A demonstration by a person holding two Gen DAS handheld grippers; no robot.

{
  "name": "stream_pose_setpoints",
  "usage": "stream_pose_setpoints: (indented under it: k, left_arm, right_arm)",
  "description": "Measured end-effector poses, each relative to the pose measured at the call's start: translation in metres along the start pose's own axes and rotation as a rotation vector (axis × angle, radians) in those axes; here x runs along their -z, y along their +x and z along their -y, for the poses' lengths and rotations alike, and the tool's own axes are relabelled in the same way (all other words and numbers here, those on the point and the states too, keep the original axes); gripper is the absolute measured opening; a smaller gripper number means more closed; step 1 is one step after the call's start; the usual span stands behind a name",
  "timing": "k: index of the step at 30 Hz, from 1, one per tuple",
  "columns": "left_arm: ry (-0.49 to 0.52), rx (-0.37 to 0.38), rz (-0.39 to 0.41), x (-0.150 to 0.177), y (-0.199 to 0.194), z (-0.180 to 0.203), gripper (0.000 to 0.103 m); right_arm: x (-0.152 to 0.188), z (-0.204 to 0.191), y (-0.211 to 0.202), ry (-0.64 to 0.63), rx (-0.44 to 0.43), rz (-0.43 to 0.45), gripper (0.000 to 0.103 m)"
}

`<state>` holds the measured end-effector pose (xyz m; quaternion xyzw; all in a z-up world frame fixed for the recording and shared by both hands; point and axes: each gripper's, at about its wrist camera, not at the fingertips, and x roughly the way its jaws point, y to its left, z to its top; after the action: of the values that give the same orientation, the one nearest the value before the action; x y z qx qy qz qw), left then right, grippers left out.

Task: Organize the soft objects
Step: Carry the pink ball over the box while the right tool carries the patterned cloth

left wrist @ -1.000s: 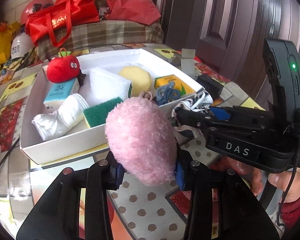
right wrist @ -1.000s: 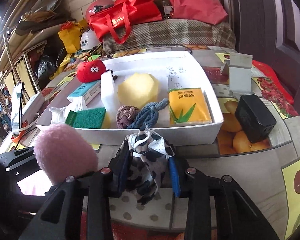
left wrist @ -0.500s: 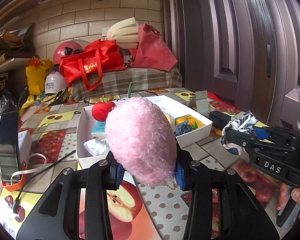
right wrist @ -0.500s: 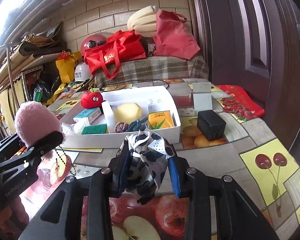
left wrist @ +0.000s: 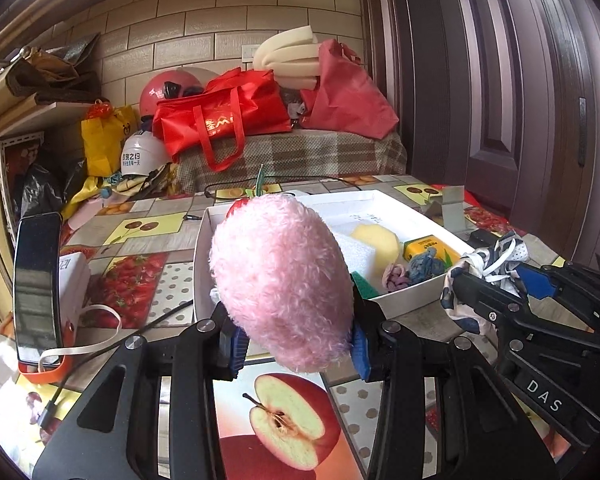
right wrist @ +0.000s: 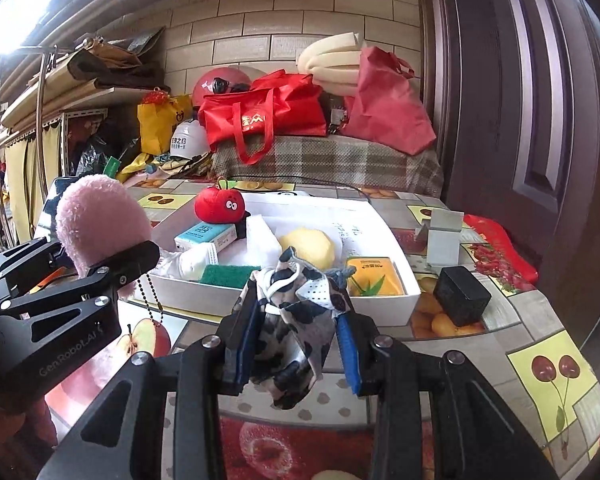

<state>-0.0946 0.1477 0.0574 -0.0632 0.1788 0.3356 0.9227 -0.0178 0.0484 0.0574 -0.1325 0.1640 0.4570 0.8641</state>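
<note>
My left gripper [left wrist: 296, 350] is shut on a pink fluffy plush [left wrist: 282, 276] and holds it above the table, in front of the white box [left wrist: 404, 304]. The plush also shows in the right wrist view [right wrist: 100, 220]. My right gripper [right wrist: 296, 344] is shut on a black-and-white patterned cloth [right wrist: 296, 316], in front of the box [right wrist: 380, 304]. The cloth also shows in the left wrist view [left wrist: 484, 264]. The box holds a red apple plush [right wrist: 219, 207], a yellow sponge [right wrist: 308, 244], a green scourer [right wrist: 226, 274], a white towel, a tissue pack and knotted cloths.
A phone [left wrist: 36, 284] stands on an orange holder at the left. A black block [right wrist: 462, 296] and a grey stand [right wrist: 444, 236] sit right of the box. Red bags [right wrist: 260, 120] and helmets lie on the bench behind. The table has a fruit-print cover.
Both grippers have pulled back and up from the box with their loads still held. In the last half second they moved a little closer to the box again.
</note>
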Motion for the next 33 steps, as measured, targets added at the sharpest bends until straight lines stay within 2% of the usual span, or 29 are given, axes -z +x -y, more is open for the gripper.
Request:
stream_pose_setpoints:
  k: [7,14,24,33]
  left_arm:
    - [0.006,-0.018,-0.032,-0.006,0.021,-0.004,0.04]
    - [-0.005,-0.038,-0.068,-0.014,0.043,-0.008,0.04]
    - [-0.049,-0.064,-0.12,-0.025,0.078,-0.023,0.04]
    - [-0.065,-0.08,-0.183,-0.032,0.11,-0.031,0.04]
  right_arm:
    - [-0.008,0.01,0.024,0.068,0.004,-0.026,0.036]
    - [-0.019,0.01,0.05,0.077,0.015,-0.043,0.036]
    - [-0.028,0.009,0.085,0.087,-0.042,-0.114,0.036]
    - [-0.037,0.019,0.118,0.153,-0.043,-0.167,0.036]
